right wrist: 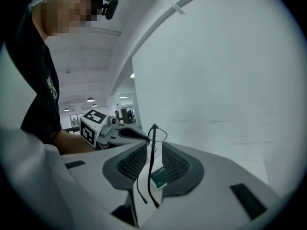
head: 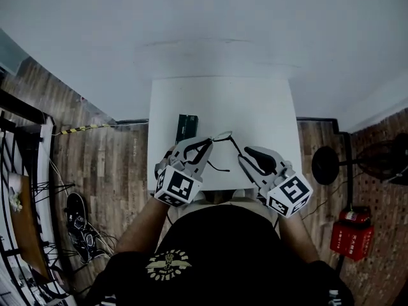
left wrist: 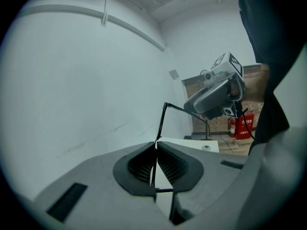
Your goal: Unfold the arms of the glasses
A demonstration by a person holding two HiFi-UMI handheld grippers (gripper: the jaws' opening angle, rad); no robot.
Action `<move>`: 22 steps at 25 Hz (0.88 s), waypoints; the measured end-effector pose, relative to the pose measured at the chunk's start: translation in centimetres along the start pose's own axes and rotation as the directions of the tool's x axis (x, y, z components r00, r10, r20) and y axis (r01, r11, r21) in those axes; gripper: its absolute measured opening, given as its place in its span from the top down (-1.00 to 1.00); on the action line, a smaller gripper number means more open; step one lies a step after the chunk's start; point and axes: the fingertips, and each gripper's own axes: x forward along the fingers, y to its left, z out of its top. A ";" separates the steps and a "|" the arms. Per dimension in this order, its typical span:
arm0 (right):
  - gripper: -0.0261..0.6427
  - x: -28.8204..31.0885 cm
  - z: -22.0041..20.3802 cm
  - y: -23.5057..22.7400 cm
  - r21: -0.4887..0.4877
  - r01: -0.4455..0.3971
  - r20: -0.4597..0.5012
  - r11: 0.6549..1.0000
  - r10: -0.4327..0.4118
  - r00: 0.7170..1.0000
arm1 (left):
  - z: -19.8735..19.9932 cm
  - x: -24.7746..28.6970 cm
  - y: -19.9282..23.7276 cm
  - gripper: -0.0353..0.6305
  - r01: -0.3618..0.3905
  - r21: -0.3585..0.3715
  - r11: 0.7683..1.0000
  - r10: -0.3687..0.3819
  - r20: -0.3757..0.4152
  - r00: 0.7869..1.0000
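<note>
Seen from above, a person holds thin black glasses [head: 223, 136] over the near edge of a white table [head: 223, 101]. The left gripper [head: 207, 144] pinches the frame tightly. The right gripper [head: 245, 153] has its jaws spread, with one glasses arm loose between them. A dark green box [head: 187, 128] lies on the table nearby.

Table [head: 255, 107]: white, rectangular top, set against a pale wall [head: 223, 18].
Box [head: 186, 127]: dark green, lying flat near the table's left edge.
</note>
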 end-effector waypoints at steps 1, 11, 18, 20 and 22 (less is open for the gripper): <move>0.62 -0.3 0.5 -0.4 -0.010 -0.004 0.022 1.000 0.005 1.000 | 0.3 -0.2 0.3 0.82 -0.018 -0.044 0.999 0.019 0.008 1.000; 0.63 -5.0 5.8 -4.9 -0.045 0.008 0.261 0.999 0.004 0.965 | 2.7 -3.4 2.9 0.82 -0.246 -0.336 0.909 0.302 0.127 0.945; 0.80 -8.5 7.0 -9.6 -0.077 0.083 0.302 0.994 -0.056 0.952 | 4.8 -6.3 5.0 0.82 -0.364 -0.430 0.826 0.484 0.210 0.850; 0.87 -9.7 7.0 -11.4 -0.065 0.116 0.307 0.991 -0.090 0.947 | 5.5 -6.9 5.3 0.82 -0.388 -0.433 0.813 0.516 0.228 0.826; 0.91 -10.8 6.8 -13.0 -0.048 0.141 0.310 0.989 -0.119 0.943 | 5.9 -7.2 5.4 0.82 -0.400 -0.441 0.803 0.537 0.244 0.808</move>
